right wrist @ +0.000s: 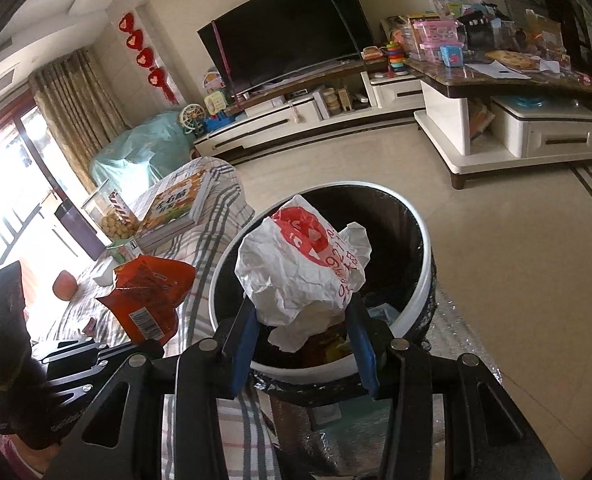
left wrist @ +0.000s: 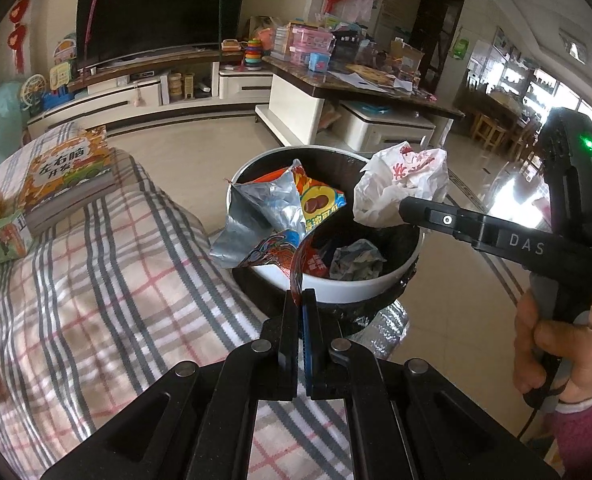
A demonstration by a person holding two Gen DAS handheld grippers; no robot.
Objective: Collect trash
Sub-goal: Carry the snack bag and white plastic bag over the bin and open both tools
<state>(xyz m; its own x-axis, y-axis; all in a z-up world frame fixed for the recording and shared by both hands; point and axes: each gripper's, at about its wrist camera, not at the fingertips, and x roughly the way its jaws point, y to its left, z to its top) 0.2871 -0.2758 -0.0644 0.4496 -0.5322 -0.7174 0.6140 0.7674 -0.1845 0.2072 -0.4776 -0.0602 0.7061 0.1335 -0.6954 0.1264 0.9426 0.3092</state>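
Jaws of the left gripper [left wrist: 300, 300] pinch a foil snack wrapper [left wrist: 271, 216] – the right gripper [right wrist: 302, 320] clamps crumpled white paper [right wrist: 304, 268] over the trash bin [right wrist: 426, 276].

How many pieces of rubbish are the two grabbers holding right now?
2: an opened snack wrapper pinched in the left gripper, and a crumpled white paper bag in the right gripper, both above the bin.

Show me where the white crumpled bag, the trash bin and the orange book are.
white crumpled bag [right wrist: 300, 276]: right wrist view, crumpled middle.
trash bin [left wrist: 356, 290]: left wrist view, white near rim.
orange book [left wrist: 65, 168]: left wrist view, front cover.
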